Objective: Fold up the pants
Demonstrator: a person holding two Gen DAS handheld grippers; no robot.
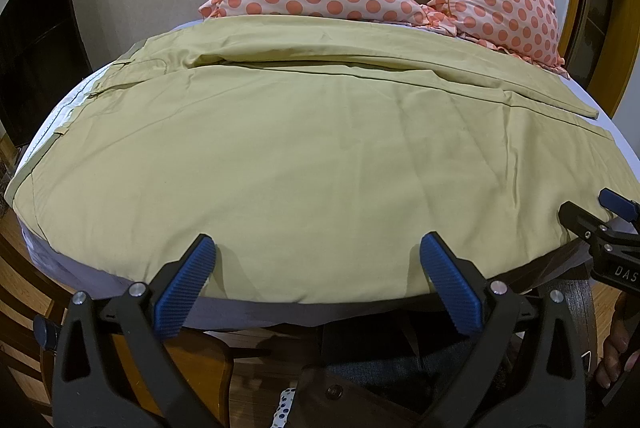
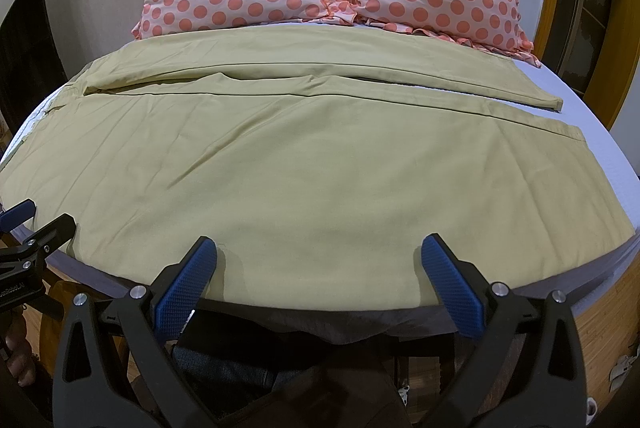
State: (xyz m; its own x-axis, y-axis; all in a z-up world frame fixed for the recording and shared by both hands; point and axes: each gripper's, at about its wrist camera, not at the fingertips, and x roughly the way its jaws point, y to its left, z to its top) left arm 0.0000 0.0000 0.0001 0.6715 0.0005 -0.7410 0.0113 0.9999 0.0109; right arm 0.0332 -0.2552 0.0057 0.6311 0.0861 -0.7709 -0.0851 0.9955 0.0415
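Pants (image 1: 304,163) spread on bed (image 2: 592,119), both claws apart.
Left claw (image 1: 316,268) and right claw (image 2: 318,268) hover at the near edge; grabbing one layer risks a crooked fold.

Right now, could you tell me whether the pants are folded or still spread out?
Spread out: the khaki pants lie flat across the bed, both legs side by side, unfolded.

Left claw (image 1: 316,252): black plastic arms, blue ribbed pads (image 1: 192,278), silver screws at pivots. Right claw (image 2: 318,254): same black frame, blue cross-hatched pads (image 2: 188,282), silver screws; white lettering on body, partly legible. Dark denim trousers (image 2: 224,368) below.
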